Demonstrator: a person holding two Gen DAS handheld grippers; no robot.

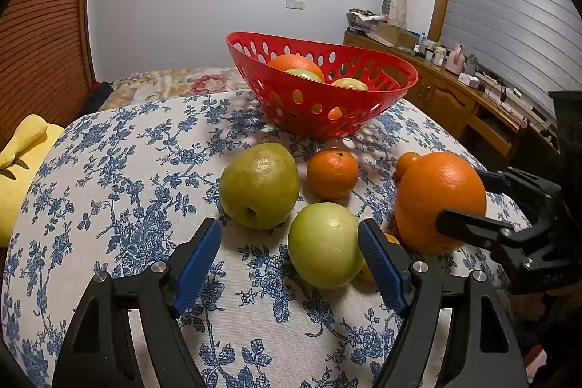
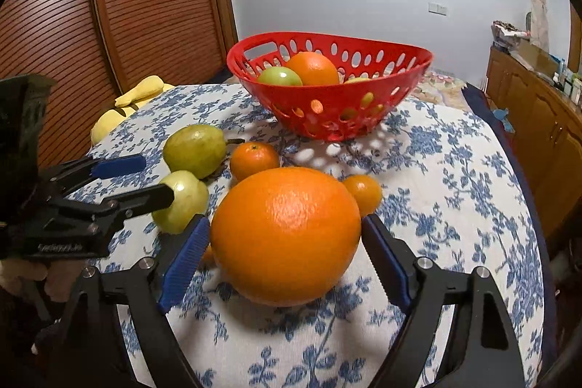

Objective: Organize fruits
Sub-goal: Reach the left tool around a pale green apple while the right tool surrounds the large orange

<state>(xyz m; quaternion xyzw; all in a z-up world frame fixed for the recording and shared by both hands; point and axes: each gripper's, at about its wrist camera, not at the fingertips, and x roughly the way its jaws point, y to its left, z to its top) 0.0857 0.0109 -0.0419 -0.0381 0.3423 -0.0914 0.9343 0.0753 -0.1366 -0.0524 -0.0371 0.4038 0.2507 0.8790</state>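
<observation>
A red perforated basket (image 1: 327, 119) (image 2: 327, 39) at the back of the table holds an orange and green apples. On the cloth in front lie a green pear (image 1: 258, 184), a mandarin (image 1: 333, 173) and a smaller mandarin (image 2: 363, 193). My left gripper (image 1: 289, 224) (image 2: 145, 180) is open around a green apple (image 1: 323, 244) (image 2: 182, 202); the apple sits against the right pad, and the left pad stands well clear. My right gripper (image 2: 285, 222) (image 1: 462, 197) is shut on a large orange (image 2: 287, 235) (image 1: 440, 202), low over the cloth.
A tiny orange fruit (image 1: 363, 273) lies between the apple and the large orange. A yellow plush toy (image 2: 127, 104) lies off the table's left edge. A cluttered wooden cabinet (image 1: 454, 86) runs along the right, and a bed is behind the table.
</observation>
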